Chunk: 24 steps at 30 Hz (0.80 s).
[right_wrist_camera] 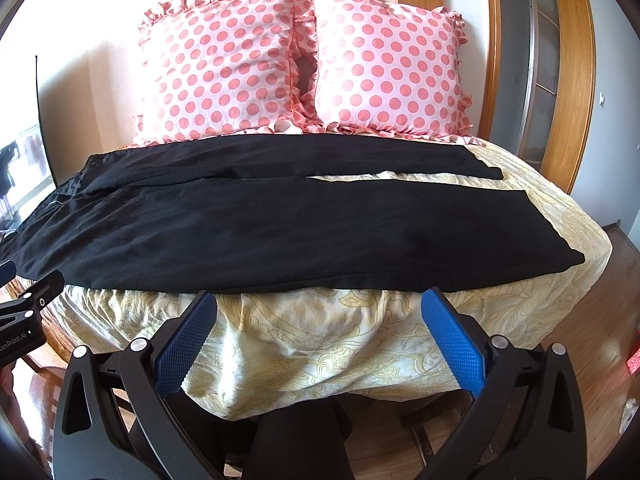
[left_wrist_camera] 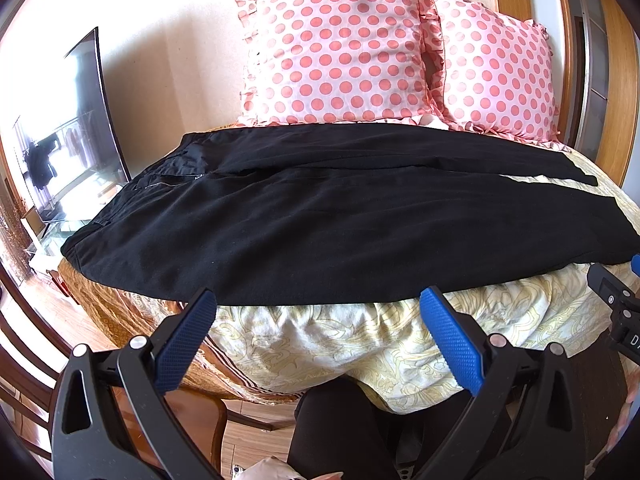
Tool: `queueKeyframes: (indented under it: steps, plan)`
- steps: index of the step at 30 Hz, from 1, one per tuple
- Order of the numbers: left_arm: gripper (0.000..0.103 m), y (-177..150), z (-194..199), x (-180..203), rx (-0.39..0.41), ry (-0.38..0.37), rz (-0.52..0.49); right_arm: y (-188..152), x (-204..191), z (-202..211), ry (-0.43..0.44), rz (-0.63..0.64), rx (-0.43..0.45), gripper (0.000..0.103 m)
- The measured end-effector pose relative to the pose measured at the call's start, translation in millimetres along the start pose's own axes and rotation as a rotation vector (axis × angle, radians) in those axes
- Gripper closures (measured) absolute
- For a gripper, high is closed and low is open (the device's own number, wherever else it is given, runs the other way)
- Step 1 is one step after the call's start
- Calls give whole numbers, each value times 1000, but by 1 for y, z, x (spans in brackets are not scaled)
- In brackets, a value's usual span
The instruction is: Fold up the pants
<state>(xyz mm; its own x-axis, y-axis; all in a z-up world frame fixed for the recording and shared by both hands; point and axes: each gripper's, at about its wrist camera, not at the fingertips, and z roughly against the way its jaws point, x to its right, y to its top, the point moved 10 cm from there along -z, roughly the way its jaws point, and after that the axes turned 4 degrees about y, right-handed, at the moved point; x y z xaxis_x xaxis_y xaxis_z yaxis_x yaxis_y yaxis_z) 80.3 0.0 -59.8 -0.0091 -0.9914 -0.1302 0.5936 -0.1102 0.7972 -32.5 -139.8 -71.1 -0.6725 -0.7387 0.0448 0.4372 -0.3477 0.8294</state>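
Black pants (left_wrist_camera: 304,224) lie spread flat across the bed, waist at the left, both legs running to the right with a narrow gap between them. They also show in the right wrist view (right_wrist_camera: 280,228). My left gripper (left_wrist_camera: 318,300) is open and empty, just short of the pants' near edge toward the waist end. My right gripper (right_wrist_camera: 320,300) is open and empty, just short of the near leg's edge toward the cuffs. The right gripper's body shows at the left wrist view's right edge (left_wrist_camera: 616,304).
The bed has a cream patterned cover (right_wrist_camera: 320,344) hanging over its near edge. Two pink polka-dot pillows (left_wrist_camera: 336,52) (right_wrist_camera: 384,68) stand against the wall behind the pants. A monitor (left_wrist_camera: 76,128) stands on a glass table at the left. Wooden floor lies around.
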Motion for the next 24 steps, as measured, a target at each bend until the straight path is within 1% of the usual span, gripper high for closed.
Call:
queueKeyframes:
  steps: [8, 9, 15, 16, 24]
  plan:
    - [2, 0, 0, 0, -1, -1, -1, 0, 0, 1, -3, -4, 1, 1]
    - [2, 0, 0, 0, -1, 0, -1, -3, 0, -4, -2, -5, 1, 1]
    - [2, 0, 0, 0, -1, -1, -1, -1, 1, -2, -1, -6, 0, 1]
    - [2, 0, 0, 0, 0, 0, -2, 4, 1, -3, -2, -6, 1, 1]
    - [2, 0, 0, 0, 1, -1, -4, 4, 4, -1, -4, -7, 4, 1]
